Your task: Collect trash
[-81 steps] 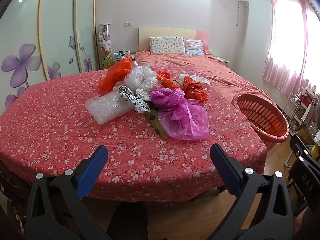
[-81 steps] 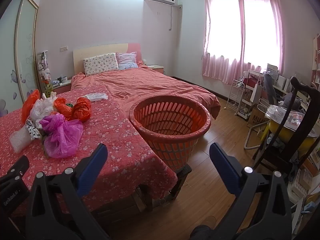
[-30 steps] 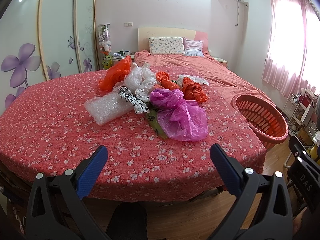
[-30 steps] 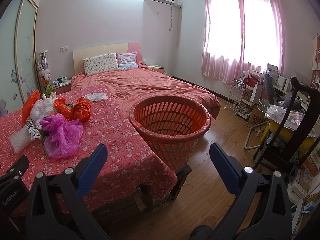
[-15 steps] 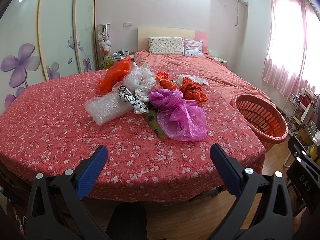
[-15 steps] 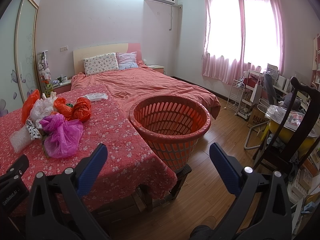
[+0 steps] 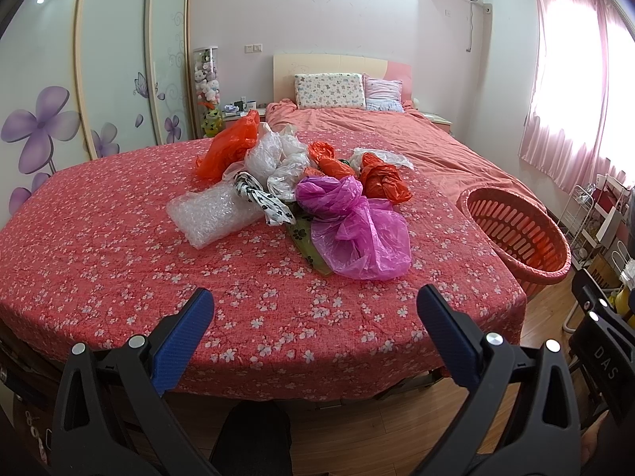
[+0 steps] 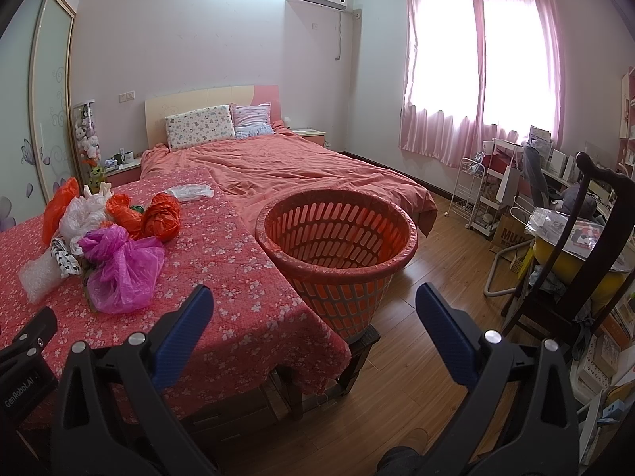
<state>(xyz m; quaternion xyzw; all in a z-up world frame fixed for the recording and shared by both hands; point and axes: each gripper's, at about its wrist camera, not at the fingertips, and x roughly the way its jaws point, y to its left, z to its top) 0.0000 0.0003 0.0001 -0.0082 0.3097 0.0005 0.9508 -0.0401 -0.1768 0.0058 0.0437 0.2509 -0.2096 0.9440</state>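
Both hand-held grippers (image 7: 315,303) (image 8: 313,297) gape wide, empty

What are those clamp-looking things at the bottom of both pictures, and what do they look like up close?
They are two matching handheld grippers. The left gripper and right gripper each have black plastic arms with triangular cut-outs, silver rivets, and blue textured finger pads. White lettering marks their black bodies. No cables or sleeves show.

Left gripper (image 7: 315,309) slightly nearer (barely) table (image 7: 119,261)

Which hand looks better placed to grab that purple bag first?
Left. The left gripper, open, faces the purple bag head-on; the right gripper, also open, faces the basket.
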